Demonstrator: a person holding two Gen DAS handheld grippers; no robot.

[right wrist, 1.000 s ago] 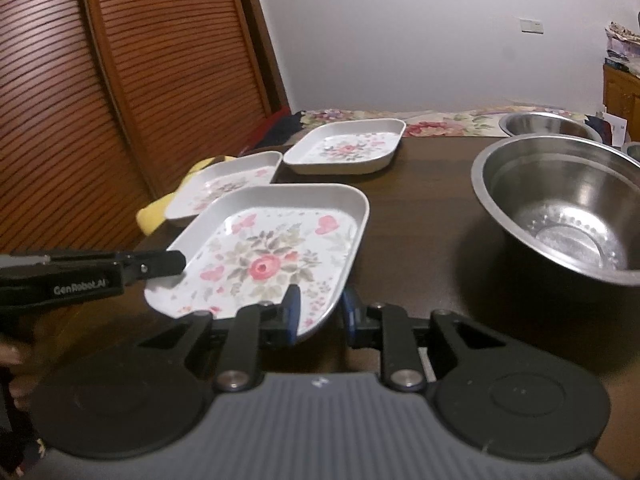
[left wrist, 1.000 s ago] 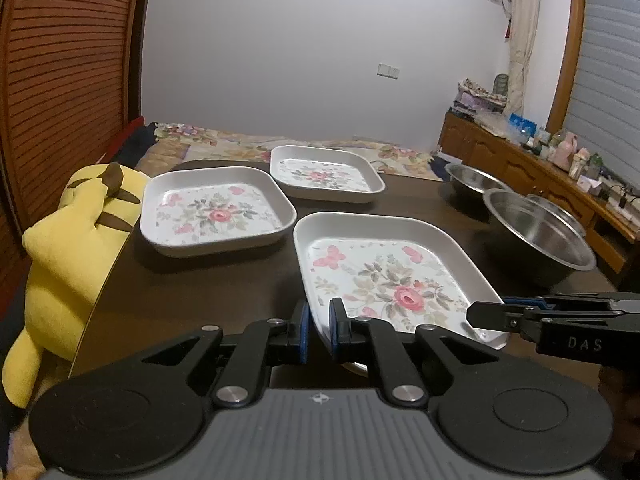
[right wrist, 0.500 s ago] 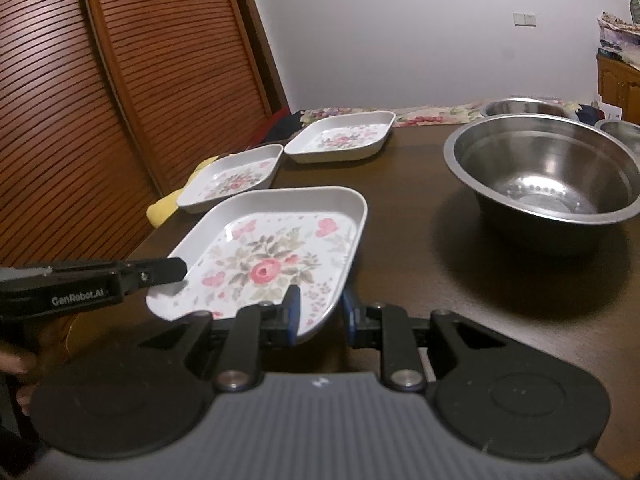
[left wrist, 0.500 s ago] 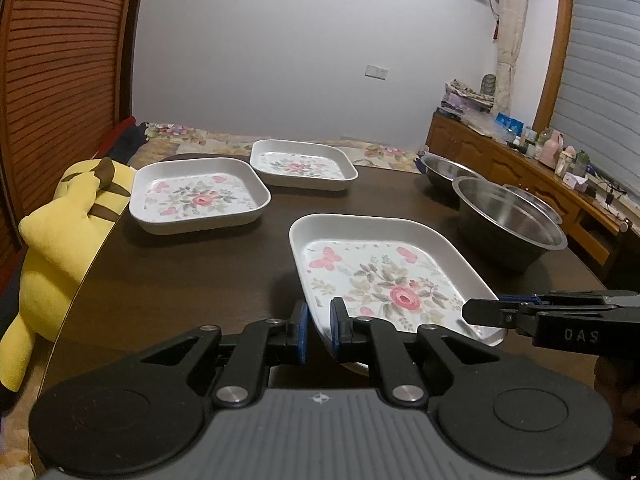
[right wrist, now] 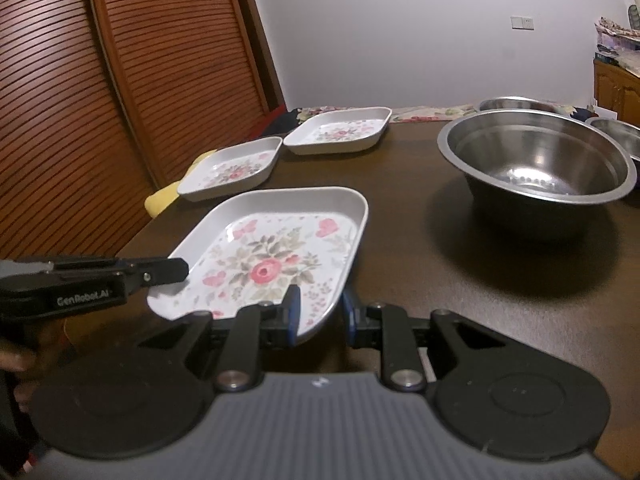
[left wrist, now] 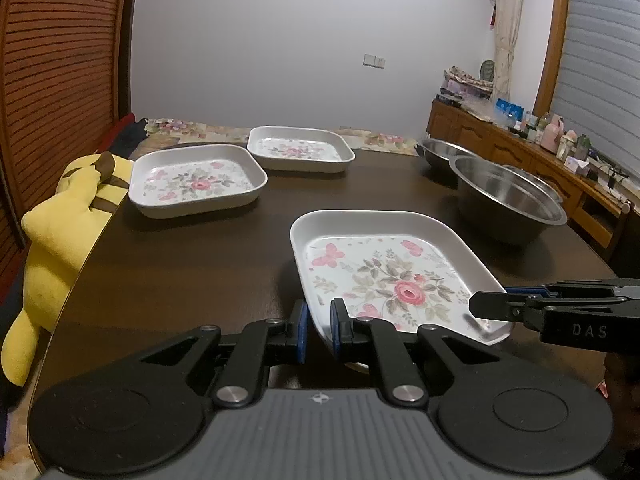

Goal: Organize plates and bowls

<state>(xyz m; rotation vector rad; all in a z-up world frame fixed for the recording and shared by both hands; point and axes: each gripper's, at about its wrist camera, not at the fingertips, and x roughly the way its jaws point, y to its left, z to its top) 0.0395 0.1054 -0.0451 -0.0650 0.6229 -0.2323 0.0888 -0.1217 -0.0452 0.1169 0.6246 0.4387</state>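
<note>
Two-handed hold on a floral plate [left wrist: 384,276], seen along each set of my fingers. My left gripper [left wrist: 319,330] pinches the plate's near-left rim, one blue pad outside the wall and one inside; my right gripper [right wrist: 320,314] pinches the near-right corner the same way, its pads closed down on the thin wall. The plate sits at the near edge of the table [left wrist: 192,264], whether lifted or touching I cannot tell. It reads as a shallow, square, stiff dish with a glossy glaze: probably light, likely melamine or ceramic, slick under the pads and liable to chip if knocked. The raised rim is the only practical place to grip, and two opposing corners keep it from tipping. Two matching plates lie farther off, one [left wrist: 198,180] at the left edge beside a yellow plush toy [left wrist: 60,236] and one [left wrist: 300,148] toward the far edge; either looks a fit base for stacking. Steel bowls [right wrist: 536,160] stand along the right side, rigid, smooth, best taken by the lip.
</note>
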